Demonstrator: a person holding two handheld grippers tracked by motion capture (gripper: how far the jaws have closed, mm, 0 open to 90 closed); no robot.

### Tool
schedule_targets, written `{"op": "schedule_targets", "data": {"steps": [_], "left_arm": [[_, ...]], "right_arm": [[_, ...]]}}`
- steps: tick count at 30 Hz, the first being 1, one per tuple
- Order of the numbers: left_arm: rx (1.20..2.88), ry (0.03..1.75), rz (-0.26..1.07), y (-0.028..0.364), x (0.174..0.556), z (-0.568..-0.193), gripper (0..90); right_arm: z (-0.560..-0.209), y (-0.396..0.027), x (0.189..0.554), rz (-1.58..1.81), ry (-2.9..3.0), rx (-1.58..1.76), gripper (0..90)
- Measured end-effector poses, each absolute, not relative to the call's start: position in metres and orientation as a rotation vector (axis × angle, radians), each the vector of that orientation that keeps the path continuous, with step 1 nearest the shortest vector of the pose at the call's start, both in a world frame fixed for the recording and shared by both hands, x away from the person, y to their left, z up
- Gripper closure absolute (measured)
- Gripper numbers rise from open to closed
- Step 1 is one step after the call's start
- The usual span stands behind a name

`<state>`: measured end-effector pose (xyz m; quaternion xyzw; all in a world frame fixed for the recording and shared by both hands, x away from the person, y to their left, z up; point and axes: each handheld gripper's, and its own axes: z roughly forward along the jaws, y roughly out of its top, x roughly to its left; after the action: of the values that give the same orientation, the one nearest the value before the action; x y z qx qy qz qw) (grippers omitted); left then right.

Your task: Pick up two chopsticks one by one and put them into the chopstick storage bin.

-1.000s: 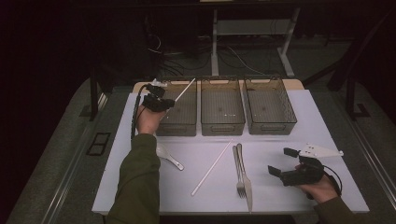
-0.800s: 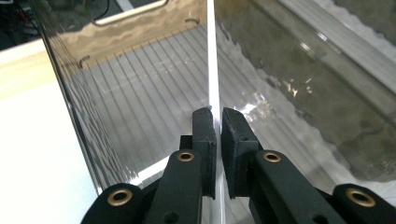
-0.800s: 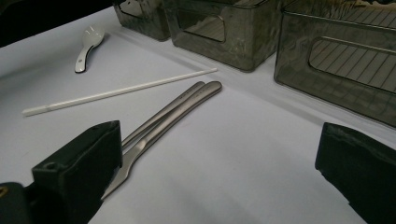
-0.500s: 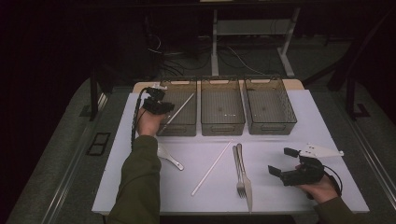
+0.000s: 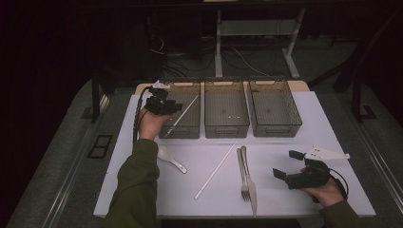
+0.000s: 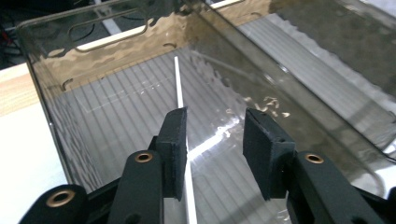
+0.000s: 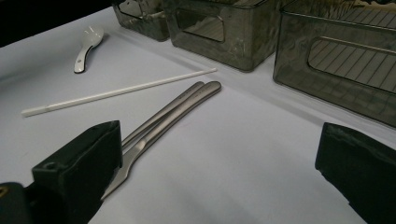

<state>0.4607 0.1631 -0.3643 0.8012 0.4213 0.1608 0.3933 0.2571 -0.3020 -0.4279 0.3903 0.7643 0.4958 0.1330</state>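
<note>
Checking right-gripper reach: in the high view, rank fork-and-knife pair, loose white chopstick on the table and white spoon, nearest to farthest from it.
From the right gripper:
1. Fork-and-knife pair, just to its left.
2. White chopstick, lying diagonally at table centre.
3. White spoon, farthest left, by the person's sleeve.

at my 12 o'clock: three bins in a row, a chopstick (image 5: 183, 114) in the left bin (image 5: 191, 129); fork (image 5: 243, 171) beside knife (image 5: 250, 180) at 6 o'clock.
</note>
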Motion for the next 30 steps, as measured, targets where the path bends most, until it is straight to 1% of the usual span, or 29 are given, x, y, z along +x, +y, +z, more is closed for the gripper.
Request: {"op": "schedule_targets", "data": {"steps": [5, 9, 13, 18, 30], "left_arm": [[2.005, 1.032, 0.388, 0.160, 0.452, -0.355, 52.9], [2.023, 0.989, 0.378, 0.157, 0.445, -0.348, 48.8], [1.998, 0.963, 0.368, 0.154, 0.437, -0.343, 46.1], [2.010, 0.926, 0.363, 0.148, 0.425, -0.338, 42.2], [2.004, 0.842, 0.359, 0.134, 0.390, -0.336, 38.9]], "right_arm": [[-0.428, -0.302, 0.257, 1.438, 2.215, 1.134, 0.8], [-0.428, -0.302, 0.257, 1.437, 2.213, 1.136, 0.7], [-0.428, -0.302, 0.257, 1.438, 2.213, 1.136, 0.8], [-0.428, -0.302, 0.257, 1.438, 2.213, 1.137, 0.8], [-0.427, -0.302, 0.257, 1.436, 2.217, 1.142, 0.8]]}}
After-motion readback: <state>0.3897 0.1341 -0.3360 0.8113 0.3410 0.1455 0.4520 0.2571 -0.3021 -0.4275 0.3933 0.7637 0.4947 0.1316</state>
